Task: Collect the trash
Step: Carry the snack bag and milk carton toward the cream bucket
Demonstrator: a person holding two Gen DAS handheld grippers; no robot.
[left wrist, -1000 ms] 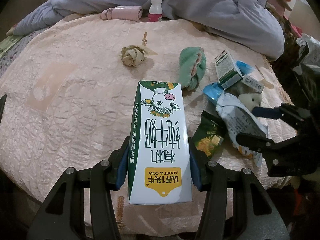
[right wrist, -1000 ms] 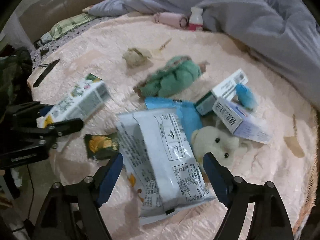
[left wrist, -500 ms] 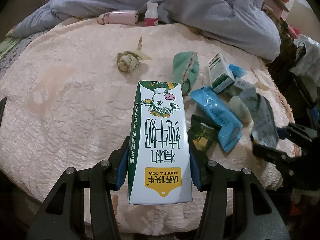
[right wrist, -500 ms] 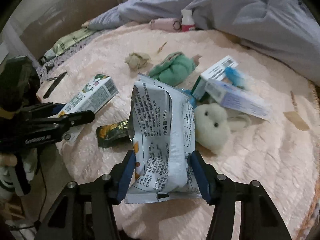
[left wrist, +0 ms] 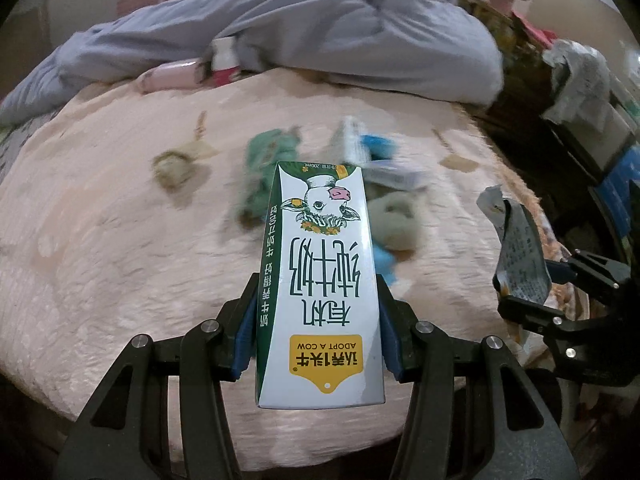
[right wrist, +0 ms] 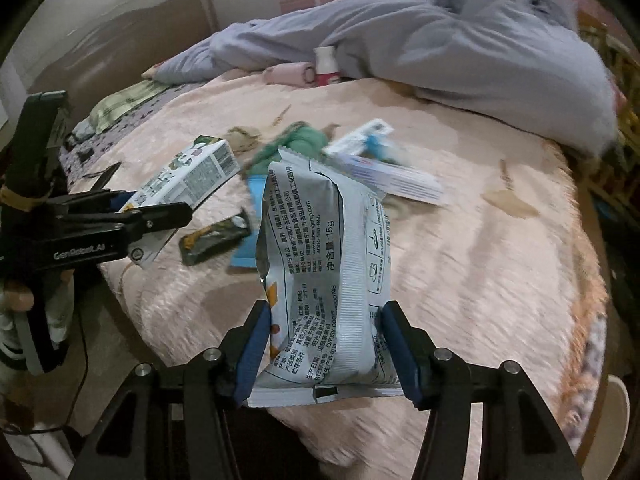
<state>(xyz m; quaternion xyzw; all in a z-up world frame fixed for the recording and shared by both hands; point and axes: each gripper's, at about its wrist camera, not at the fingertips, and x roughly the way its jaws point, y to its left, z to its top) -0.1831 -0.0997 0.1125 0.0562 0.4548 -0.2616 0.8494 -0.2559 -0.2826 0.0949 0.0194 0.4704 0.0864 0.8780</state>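
My left gripper (left wrist: 318, 328) is shut on a white and green milk carton (left wrist: 320, 280) with a cow's face, lifted above the pink bedspread (left wrist: 120, 240). In the right wrist view this carton (right wrist: 188, 176) shows at the left in that gripper (right wrist: 160, 216). My right gripper (right wrist: 326, 344) is shut on a crumpled silver-white snack bag (right wrist: 324, 264), held off the bed; the bag (left wrist: 520, 264) also appears at the right in the left wrist view. A dark green wrapper (right wrist: 214, 240) and a blue packet (right wrist: 246, 248) lie on the bed.
On the bed lie a green cloth toy (right wrist: 304, 142), white medicine boxes (right wrist: 384, 176), a crumpled paper ball (left wrist: 174, 166), a pale plush toy (left wrist: 396, 220), a pink roll (right wrist: 290, 74) and a small bottle (right wrist: 326, 66). A grey-blue duvet (left wrist: 340, 40) is heaped behind. Clutter stands right of the bed.
The right gripper closed on the snack bag and lifted it off the bed. Both grippers have pulled back and up from the bed with their loads; the left kept its grip on the carton.
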